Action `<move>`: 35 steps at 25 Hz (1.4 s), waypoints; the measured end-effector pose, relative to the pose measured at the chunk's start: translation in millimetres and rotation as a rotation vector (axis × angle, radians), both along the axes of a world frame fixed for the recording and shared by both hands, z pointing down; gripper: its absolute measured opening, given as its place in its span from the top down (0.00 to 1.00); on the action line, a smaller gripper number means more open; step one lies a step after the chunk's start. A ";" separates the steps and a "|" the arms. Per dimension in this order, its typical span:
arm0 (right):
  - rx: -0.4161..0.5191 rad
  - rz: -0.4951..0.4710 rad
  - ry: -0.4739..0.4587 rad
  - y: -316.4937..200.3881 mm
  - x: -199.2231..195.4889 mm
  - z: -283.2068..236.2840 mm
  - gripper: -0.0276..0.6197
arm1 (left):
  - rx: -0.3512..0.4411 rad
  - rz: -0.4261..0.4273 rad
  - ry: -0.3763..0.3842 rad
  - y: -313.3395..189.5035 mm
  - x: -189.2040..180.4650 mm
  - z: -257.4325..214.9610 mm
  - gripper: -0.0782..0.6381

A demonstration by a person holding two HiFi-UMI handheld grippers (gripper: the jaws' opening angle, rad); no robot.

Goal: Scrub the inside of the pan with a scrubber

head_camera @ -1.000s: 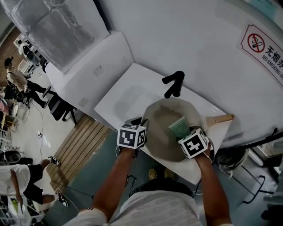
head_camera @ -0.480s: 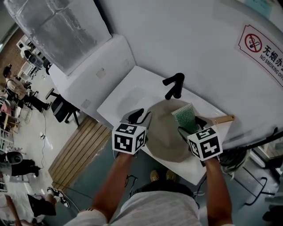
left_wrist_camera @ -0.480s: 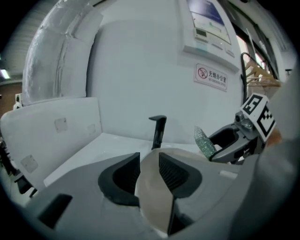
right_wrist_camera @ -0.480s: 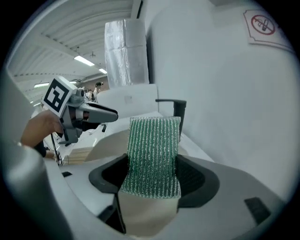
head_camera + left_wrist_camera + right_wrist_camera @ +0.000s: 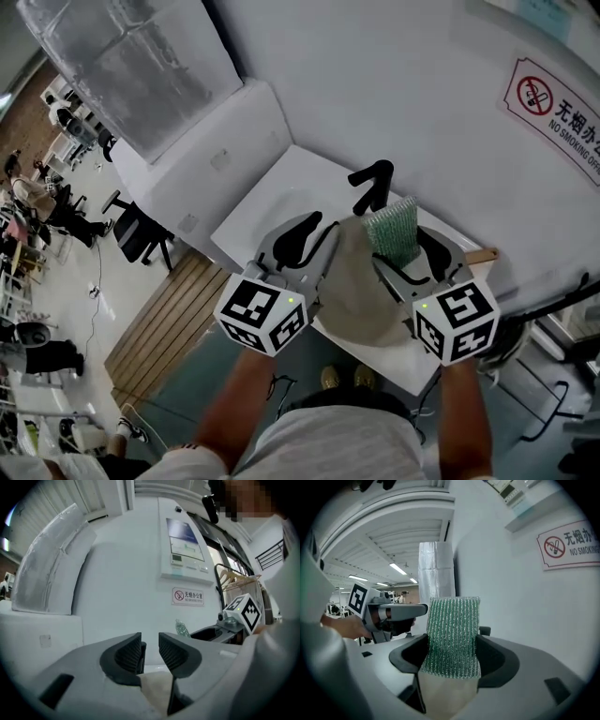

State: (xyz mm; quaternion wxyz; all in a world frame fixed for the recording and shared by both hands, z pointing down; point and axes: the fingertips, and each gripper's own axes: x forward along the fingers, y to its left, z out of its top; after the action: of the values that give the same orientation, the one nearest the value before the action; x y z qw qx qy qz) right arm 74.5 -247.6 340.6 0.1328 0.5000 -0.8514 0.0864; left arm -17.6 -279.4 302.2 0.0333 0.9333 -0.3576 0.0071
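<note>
A beige pan (image 5: pixel 361 295) sits in the white sink (image 5: pixel 272 202), its wooden handle (image 5: pixel 481 254) pointing right. Both grippers are lifted above it. My right gripper (image 5: pixel 405 247) is shut on a green mesh scrubber (image 5: pixel 392 225), which stands upright between the pads (image 5: pixel 453 630). My left gripper (image 5: pixel 314 240) hangs over the pan's left rim with its jaws apart and nothing between them (image 5: pixel 150 653). Beige pan surface shows below both sets of jaws. The grippers hide part of the pan.
A black faucet (image 5: pixel 372 183) rises behind the pan at the sink's back edge. A white wall with a no-smoking sign (image 5: pixel 558 98) stands close behind. A white cabinet (image 5: pixel 202 150) adjoins the sink on the left. Wooden slats (image 5: pixel 164 323) lie on the floor.
Both grippers have risen away from the pan toward the head camera. The left jaws have opened and come off the pan's left rim. The scrubber has lifted out of the pan.
</note>
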 end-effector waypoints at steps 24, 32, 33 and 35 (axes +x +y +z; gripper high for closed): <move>0.407 -0.119 -0.246 46.5 -17.4 -75.1 0.49 | 0.192 0.093 0.169 60.7 7.5 -47.8 0.87; 0.441 -0.130 -0.265 54.3 -17.8 -82.7 0.49 | 0.218 0.101 0.159 69.0 10.4 -51.8 0.87; 0.445 -0.130 -0.266 55.4 -17.5 -83.5 0.49 | 0.219 0.103 0.159 70.0 11.2 -52.2 0.87; 0.453 -0.133 -0.268 57.8 -17.5 -84.6 0.49 | 0.220 0.107 0.156 71.9 12.7 -52.5 0.87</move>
State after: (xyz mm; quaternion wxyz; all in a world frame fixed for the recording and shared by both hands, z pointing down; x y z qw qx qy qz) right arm 57.0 -189.8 256.0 -0.0912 0.4441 -0.8899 -0.0497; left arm -5.0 -207.5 249.8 -0.0418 0.9468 -0.3021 -0.1031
